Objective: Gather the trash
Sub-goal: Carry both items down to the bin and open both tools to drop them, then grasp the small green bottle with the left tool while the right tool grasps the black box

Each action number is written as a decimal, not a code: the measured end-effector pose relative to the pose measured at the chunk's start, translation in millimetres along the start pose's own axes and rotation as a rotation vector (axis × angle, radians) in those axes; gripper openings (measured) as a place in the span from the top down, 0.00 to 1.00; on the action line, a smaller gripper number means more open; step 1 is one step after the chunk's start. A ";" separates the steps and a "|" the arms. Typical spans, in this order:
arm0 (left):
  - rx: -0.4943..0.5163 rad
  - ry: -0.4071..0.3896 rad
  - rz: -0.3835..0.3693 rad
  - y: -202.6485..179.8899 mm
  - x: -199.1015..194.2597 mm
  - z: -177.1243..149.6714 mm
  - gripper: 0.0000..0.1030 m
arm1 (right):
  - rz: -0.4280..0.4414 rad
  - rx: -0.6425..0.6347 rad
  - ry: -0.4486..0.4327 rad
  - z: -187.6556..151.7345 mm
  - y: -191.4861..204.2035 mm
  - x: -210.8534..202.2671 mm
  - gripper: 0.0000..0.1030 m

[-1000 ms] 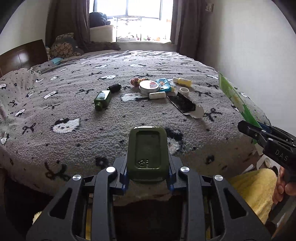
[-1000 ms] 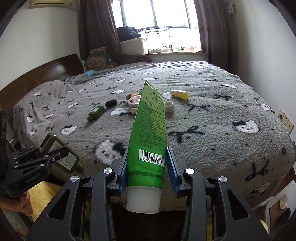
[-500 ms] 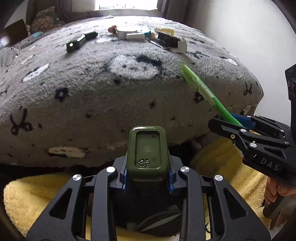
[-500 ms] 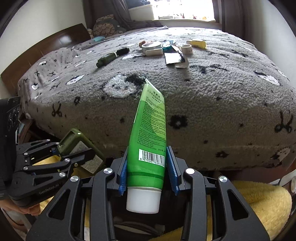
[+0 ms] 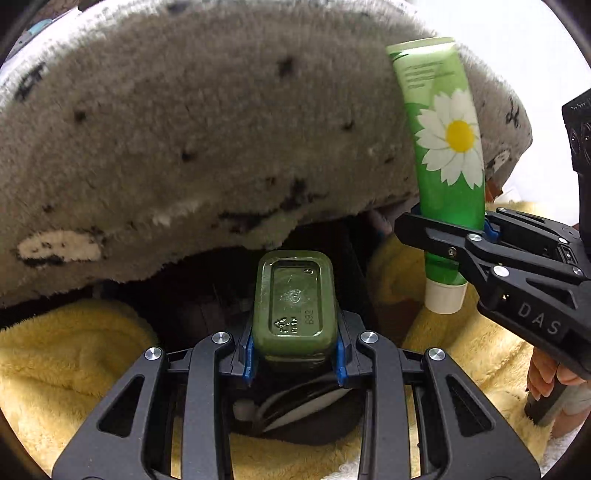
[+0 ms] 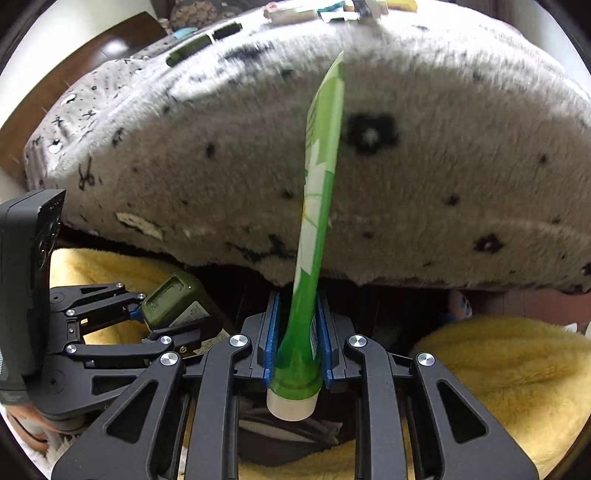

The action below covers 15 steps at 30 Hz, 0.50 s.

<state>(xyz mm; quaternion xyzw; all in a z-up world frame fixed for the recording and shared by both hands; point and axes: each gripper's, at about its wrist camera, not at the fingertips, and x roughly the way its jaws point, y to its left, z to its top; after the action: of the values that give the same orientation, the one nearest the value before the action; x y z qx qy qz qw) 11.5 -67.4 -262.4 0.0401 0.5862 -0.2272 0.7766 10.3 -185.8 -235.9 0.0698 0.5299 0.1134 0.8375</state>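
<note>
**Two items held above a dark bin, release not yet made**

While both tongs hang low in front of the bed [image 6: 406, 155], each one is clamped on a piece of trash. The left tongs [image 5: 293, 350] grip a dark green bottle [image 5: 293, 299] by its lower part, its flat bottom facing the camera. The right tongs [image 6: 295, 347] are pressed on a green tube [image 6: 314, 229], near its white cap [image 6: 291, 404], with the crimped end pointing up.

Below both sits a dark bin [image 5: 295, 417] in the middle of a yellow blanket [image 5: 74, 369]. Inside it only some pale, flat pieces show, maybe paper or packaging; what they are cannot be told.

The risks seem these. The tube is long and soft, and it is held close to one end, so on release it could tip, catch the rim and fall on the blanket. The bottle looks hard and heavy; dropped from off-centre, it may bounce out. Both tongs stand near each other, so opening them together could make the items collide. More trash [image 6: 325, 13] lies far up on the bed.
</note>
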 end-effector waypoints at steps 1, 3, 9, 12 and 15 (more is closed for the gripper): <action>0.002 0.009 0.000 -0.2 2.0 -0.2 0.72 | -0.001 0.004 0.009 -0.7 -1.3 2.6 0.81; 0.003 0.017 -0.002 -0.9 4.7 -1.0 0.72 | -0.006 0.009 0.021 -0.8 -3.1 7.1 0.82; 0.012 0.028 0.006 -6.1 13.5 -2.1 0.63 | -0.013 0.007 0.029 1.1 -3.4 11.3 0.79; 0.017 0.011 0.021 -7.3 13.2 -2.3 0.45 | -0.028 0.019 0.027 2.7 -5.1 11.0 0.75; 0.019 -0.004 0.030 -7.7 6.9 -0.5 0.40 | -0.039 0.024 0.012 4.3 -7.6 7.3 0.60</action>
<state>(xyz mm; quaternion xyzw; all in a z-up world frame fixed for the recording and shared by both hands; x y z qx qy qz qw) 9.4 -76.2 -267.4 0.0555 0.5820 -0.2213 0.7805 18.0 -191.3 -242.3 0.0685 0.5375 0.0911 0.8355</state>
